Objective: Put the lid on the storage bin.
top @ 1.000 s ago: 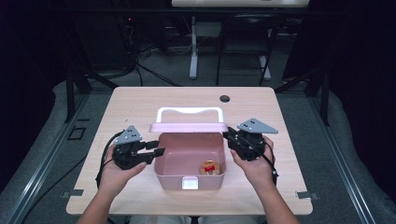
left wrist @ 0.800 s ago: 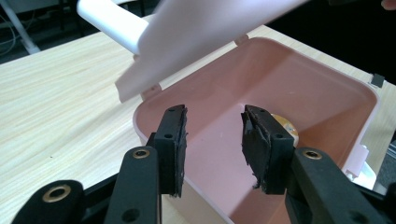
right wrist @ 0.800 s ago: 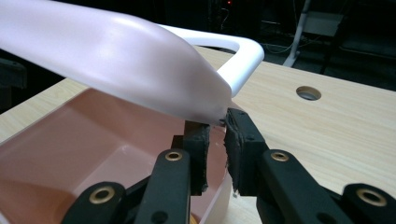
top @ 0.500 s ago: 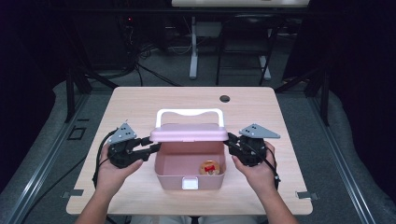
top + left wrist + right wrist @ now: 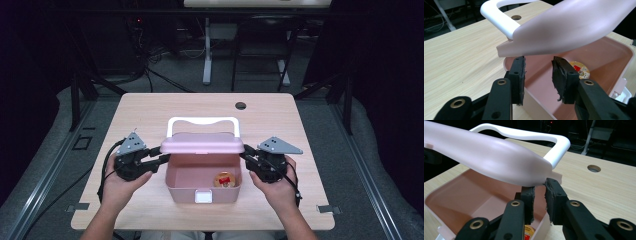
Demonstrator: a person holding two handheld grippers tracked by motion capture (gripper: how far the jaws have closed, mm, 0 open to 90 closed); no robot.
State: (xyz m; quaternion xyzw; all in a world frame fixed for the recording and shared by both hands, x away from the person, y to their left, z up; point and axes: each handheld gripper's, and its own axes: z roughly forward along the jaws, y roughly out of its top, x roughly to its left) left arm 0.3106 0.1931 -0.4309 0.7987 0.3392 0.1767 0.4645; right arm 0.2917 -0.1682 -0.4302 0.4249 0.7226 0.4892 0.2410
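Table: we see a pale wooden table (image 5: 150, 115) with a round hole (image 5: 240, 106) near its far edge.

Box: a pink box (image 5: 203, 187) stands on the table near the front edge, midway between our two hands, with a white latch (image 5: 202, 197) on its front wall.

Lid: the pink lid (image 5: 202, 144) is tilted up over the back part of the box, and the front part of the box lies open to view. Its white handle (image 5: 202, 123) stands up behind it. In the left gripper view the lid (image 5: 574, 30) hangs over the jaw tips; in the right gripper view it (image 5: 486, 157) does the same.

Inside the box: a round gold and red thing (image 5: 225, 179) lies on the floor of the box, toward its right front corner.

Left gripper: our left gripper (image 5: 159, 156) reaches to the left end of the lid. In the left gripper view its fingers (image 5: 517, 75) stand apart just under the lid's edge, with a clear gap between them and nothing pressed by the pads. The jaws have just been closing a little. We count it as open.

Right gripper: our right gripper (image 5: 246, 152) reaches to the right end of the lid. In the right gripper view its fingers (image 5: 552, 197) stand close together, tips up against the underside of the lid's end, with a narrow gap between them. Whether the pads pinch the lid's edge we cannot tell.

Hands: our left hand (image 5: 117, 185) and right hand (image 5: 277, 187) hold the grippers on either side of the box.
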